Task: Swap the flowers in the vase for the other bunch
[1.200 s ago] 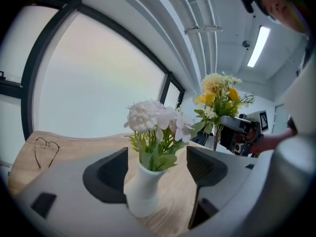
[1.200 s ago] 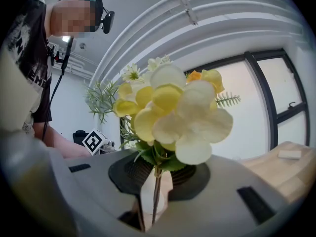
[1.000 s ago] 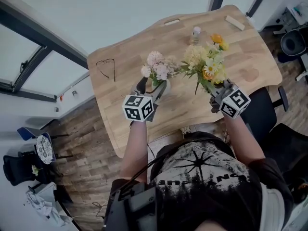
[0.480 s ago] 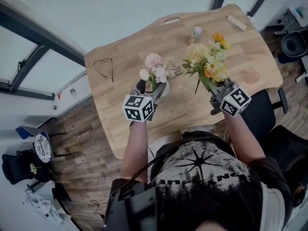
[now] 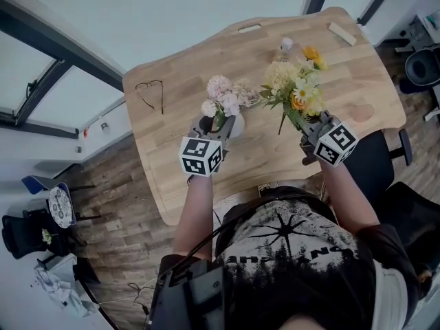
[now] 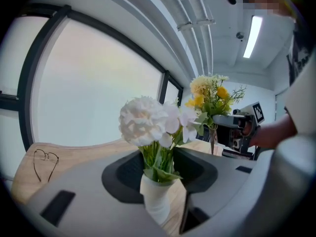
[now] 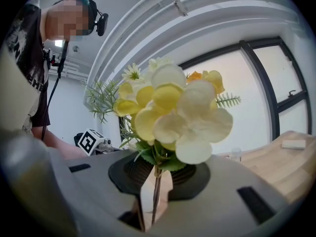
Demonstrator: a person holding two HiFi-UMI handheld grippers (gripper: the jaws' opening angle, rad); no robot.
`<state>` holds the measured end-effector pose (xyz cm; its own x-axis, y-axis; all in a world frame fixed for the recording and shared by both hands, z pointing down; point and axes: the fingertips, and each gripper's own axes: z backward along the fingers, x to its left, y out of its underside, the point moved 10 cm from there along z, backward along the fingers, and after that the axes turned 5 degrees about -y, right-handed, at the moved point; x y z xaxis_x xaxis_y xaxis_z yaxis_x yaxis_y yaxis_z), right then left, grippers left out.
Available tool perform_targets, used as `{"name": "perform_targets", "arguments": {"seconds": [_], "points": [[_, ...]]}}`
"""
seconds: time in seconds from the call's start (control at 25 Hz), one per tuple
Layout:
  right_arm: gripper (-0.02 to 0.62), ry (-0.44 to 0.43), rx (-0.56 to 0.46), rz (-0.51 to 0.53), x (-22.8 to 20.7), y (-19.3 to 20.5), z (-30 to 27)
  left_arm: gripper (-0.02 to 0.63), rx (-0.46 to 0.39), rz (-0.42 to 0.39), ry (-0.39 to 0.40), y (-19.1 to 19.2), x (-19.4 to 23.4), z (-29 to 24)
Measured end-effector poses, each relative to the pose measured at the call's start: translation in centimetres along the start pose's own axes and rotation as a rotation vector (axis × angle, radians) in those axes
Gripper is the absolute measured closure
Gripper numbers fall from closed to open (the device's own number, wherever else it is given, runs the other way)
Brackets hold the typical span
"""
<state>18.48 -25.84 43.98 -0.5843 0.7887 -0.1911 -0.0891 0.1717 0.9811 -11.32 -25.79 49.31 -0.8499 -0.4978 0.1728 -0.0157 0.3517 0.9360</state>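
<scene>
A small white vase stands on the wooden table with a bunch of white and pink flowers in it. My left gripper has a jaw on each side of the vase and its jaws are closing. A sliver of table still shows between the vase and the right jaw. The white flowers rise just above the jaws. My right gripper is shut on the stems of a yellow bunch, held upright above the table to the right of the vase.
A small clear bottle and a wooden block lie at the table's far side. A heart is drawn at the far left. A black chair stands at the table's right, near edge.
The left gripper's jaws have drawn in around the vase. Both hands have stayed about where they were, and the yellow bunch is still held up.
</scene>
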Motion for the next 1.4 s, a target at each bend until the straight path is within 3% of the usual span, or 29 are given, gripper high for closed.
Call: {"name": "perform_targets", "arguments": {"seconds": [0.2,0.4,0.96,1.4], "points": [[0.52,-0.002,-0.001,-0.002,0.1,0.0,0.0,0.5,-0.008,0.012,-0.011,-0.1,0.1,0.3],[0.52,-0.004,0.003,-0.003,0.2,0.0,-0.1,0.527,-0.015,0.021,-0.018,-0.2,0.4,0.3],[0.52,-0.007,-0.013,0.008,1.1,-0.4,0.2,0.551,-0.02,0.016,-0.028,-1.3,-0.3,0.7],[0.52,-0.011,-0.043,0.02,1.5,-1.2,0.2,0.552,-0.087,0.012,-0.031,-4.5,-0.5,1.1]]}}
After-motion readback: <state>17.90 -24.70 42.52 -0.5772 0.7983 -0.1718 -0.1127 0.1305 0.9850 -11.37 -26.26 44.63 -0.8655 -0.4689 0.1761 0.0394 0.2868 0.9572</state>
